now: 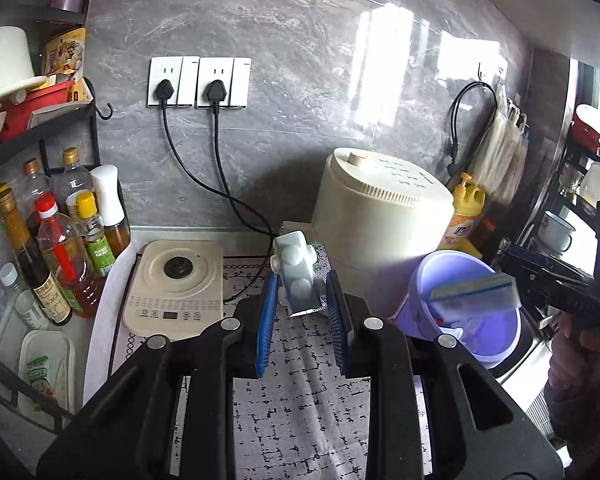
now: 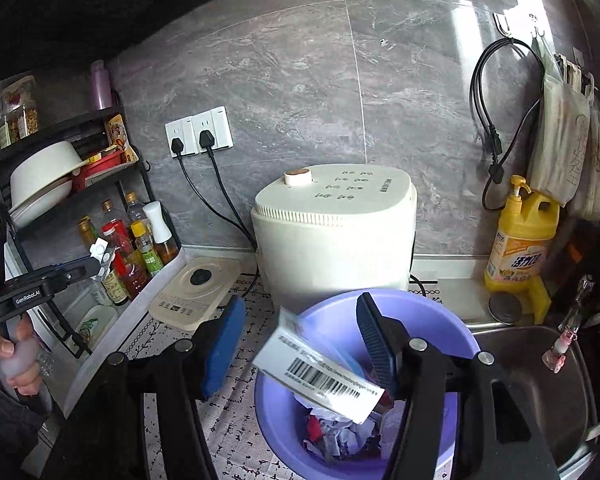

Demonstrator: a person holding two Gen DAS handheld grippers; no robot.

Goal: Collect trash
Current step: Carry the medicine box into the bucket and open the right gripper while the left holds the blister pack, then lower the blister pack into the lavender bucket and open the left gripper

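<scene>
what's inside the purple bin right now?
Crumpled white paper and red scraps lie in the purple bin. A barcoded box sits over the opening between the open right gripper fingers, hiding part of the contents; the bottom isn't visible.

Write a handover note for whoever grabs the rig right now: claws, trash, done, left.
Left claw: shut on the blister pack, held in the air above the patterned mat, left of the bin.
Right claw: open, over the purple bin; the barcoded box sits loose between its fingers above the bin mouth.
Done: crumpled paper and wrappers already lie in the bin.
Left: let the box fall in, then bring the blister pack over and drop it too.
</scene>
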